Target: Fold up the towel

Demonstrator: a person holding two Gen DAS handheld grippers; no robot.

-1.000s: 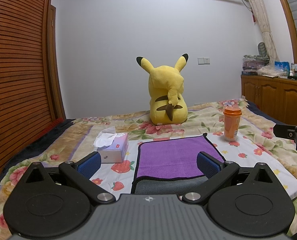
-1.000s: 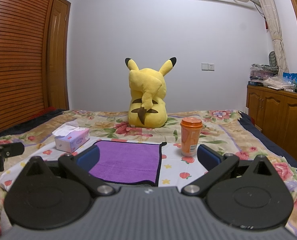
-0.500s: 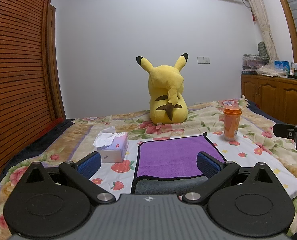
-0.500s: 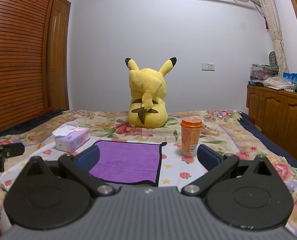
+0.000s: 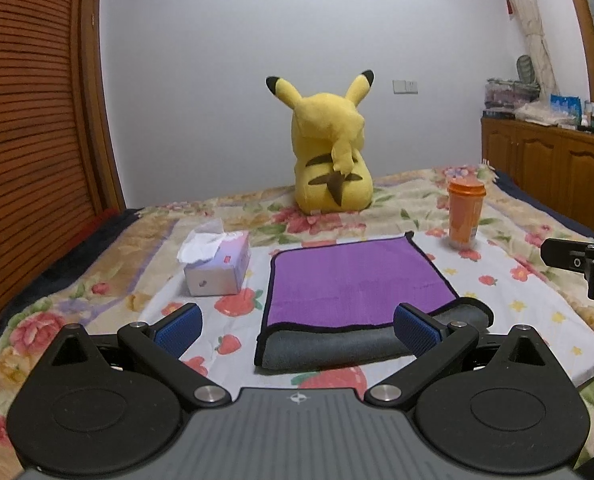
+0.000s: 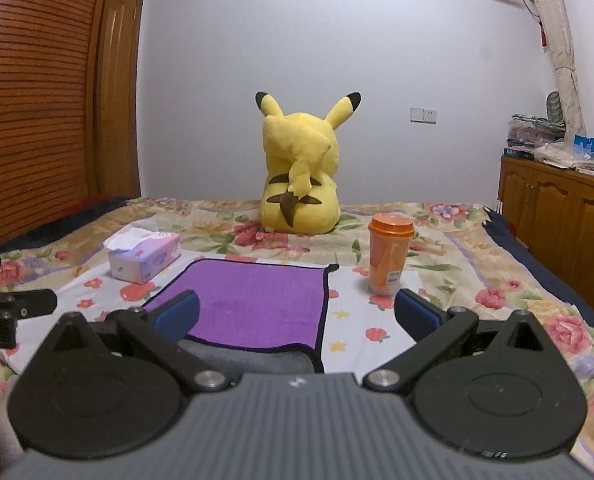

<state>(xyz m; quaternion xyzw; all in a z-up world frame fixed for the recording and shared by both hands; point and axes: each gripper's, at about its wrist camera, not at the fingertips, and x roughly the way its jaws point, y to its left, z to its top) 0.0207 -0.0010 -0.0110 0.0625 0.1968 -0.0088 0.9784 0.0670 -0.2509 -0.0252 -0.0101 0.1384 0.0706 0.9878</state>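
Observation:
A purple towel (image 5: 357, 280) with a black hem and a grey underside lies folded on the bed, its grey fold at the near edge. It also shows in the right wrist view (image 6: 253, 304). My left gripper (image 5: 297, 326) is open and empty, held above the towel's near edge. My right gripper (image 6: 297, 310) is open and empty, just above the towel's near right part. The right gripper's tip shows at the right edge of the left wrist view (image 5: 577, 262). The left gripper's tip shows at the left edge of the right wrist view (image 6: 13, 306).
A tissue box (image 5: 219, 266) stands left of the towel. An orange lidded cup (image 5: 465, 212) stands to its right. A yellow Pikachu plush (image 5: 329, 160) sits behind. The floral bedspread (image 5: 117, 264) covers the bed. Wooden cabinets (image 5: 557, 172) stand at right, a slatted wooden wall (image 5: 29, 120) at left.
The left wrist view has tilted down and risen slightly, showing more of the towel's grey fold. The right gripper and the towel have barely moved.

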